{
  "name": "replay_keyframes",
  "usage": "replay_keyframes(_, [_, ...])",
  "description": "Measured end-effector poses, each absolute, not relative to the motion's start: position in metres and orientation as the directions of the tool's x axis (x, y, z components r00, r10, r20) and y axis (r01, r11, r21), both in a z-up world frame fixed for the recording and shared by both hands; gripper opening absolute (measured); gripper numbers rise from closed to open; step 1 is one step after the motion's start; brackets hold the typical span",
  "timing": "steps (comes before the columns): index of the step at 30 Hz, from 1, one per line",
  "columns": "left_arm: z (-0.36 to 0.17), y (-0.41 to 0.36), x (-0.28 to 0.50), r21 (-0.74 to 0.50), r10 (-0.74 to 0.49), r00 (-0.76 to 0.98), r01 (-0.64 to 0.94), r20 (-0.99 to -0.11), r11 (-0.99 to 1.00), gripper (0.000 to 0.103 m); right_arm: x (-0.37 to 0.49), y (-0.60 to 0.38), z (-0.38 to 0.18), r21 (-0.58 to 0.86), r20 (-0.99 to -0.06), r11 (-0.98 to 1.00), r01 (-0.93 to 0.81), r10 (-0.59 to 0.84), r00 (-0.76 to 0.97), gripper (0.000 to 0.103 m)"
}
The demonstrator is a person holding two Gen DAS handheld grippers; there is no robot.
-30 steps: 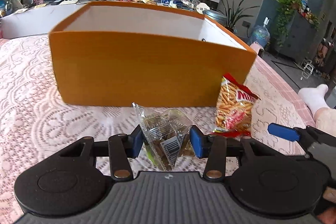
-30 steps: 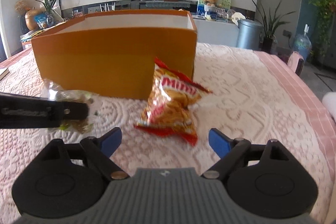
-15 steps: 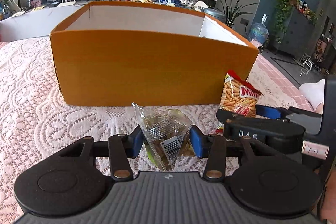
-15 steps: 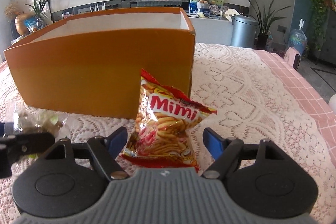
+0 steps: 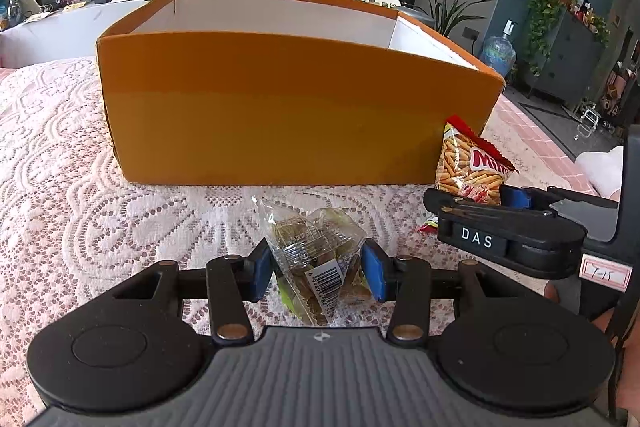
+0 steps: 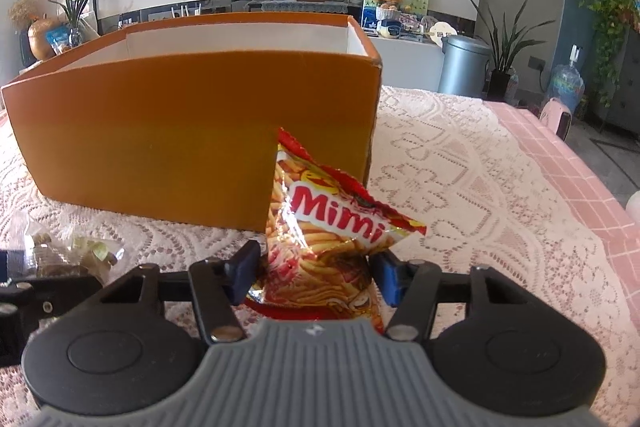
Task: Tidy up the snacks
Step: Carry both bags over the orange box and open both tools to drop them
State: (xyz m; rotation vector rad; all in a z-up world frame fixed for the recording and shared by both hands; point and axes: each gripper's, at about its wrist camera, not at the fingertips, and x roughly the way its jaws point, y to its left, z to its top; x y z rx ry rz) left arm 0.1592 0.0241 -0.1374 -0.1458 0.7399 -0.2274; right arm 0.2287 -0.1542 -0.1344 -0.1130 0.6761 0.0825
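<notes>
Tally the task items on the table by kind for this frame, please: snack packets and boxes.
Clear snack packets: 1, the clear packet between the left gripper pads.
Red snack packets: 1, the Mimi bag between the right gripper pads.
Boxes: 1, the orange box.
Total: 3

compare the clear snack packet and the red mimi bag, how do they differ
The clear snack packet is see-through, showing brownish pieces and a barcode; the red Mimi bag is opaque, printed red and yellow. The packet sits in the left gripper, apart from the orange box; the bag sits in the right gripper, by the box's corner. Both rest on the lace cloth.
</notes>
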Motion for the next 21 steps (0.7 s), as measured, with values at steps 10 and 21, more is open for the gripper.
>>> replay_keyframes(10, [-0.109, 0.024, 0.145, -0.207, -0.235, 0.744, 0.132, -0.626, 0.969, 0.053, 0.198, -0.156, -0.107, -0.076, -0.596, 0.989, -0.13, 0.06, 0.801, 0.053])
replay_keyframes(21, [-0.06, 0.029, 0.127, -0.151, -0.197, 0.782, 0.132, -0.591, 0.98, 0.053, 0.153, -0.155, -0.05, -0.025, -0.533, 0.968, -0.248, 0.197, 0.823, 0.053])
